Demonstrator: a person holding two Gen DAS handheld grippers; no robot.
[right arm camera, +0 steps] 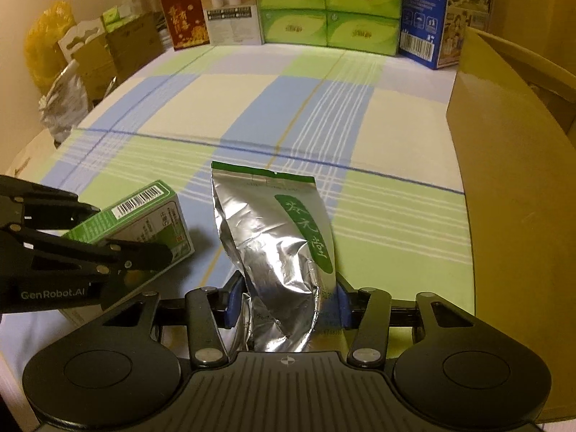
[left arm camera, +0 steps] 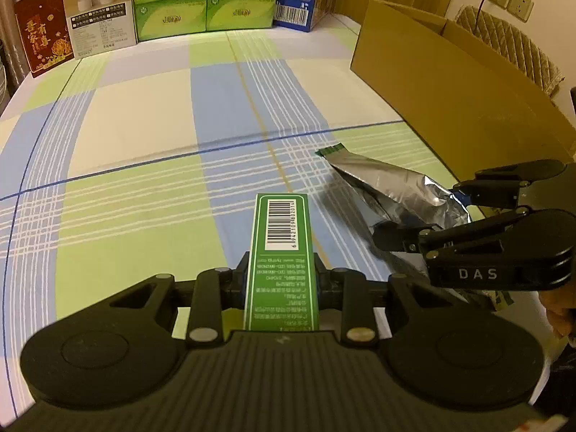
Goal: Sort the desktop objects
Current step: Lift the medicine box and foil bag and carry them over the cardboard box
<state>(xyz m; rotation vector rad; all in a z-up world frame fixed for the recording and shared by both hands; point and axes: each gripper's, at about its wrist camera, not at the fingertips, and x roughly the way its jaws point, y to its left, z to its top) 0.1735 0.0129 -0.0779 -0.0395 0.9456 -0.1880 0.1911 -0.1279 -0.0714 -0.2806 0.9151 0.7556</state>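
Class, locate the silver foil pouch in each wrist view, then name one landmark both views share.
Left wrist view: silver foil pouch at right of centre, lying on the cloth.
Right wrist view: pouch at lower centre, between that gripper's jaws.
Shared landmark: green tissue boxes at the back.

One green carton (left arm camera: 282, 252), one foil pouch (right arm camera: 280, 252), two hand-held grippers, one cardboard box (left arm camera: 450, 82).
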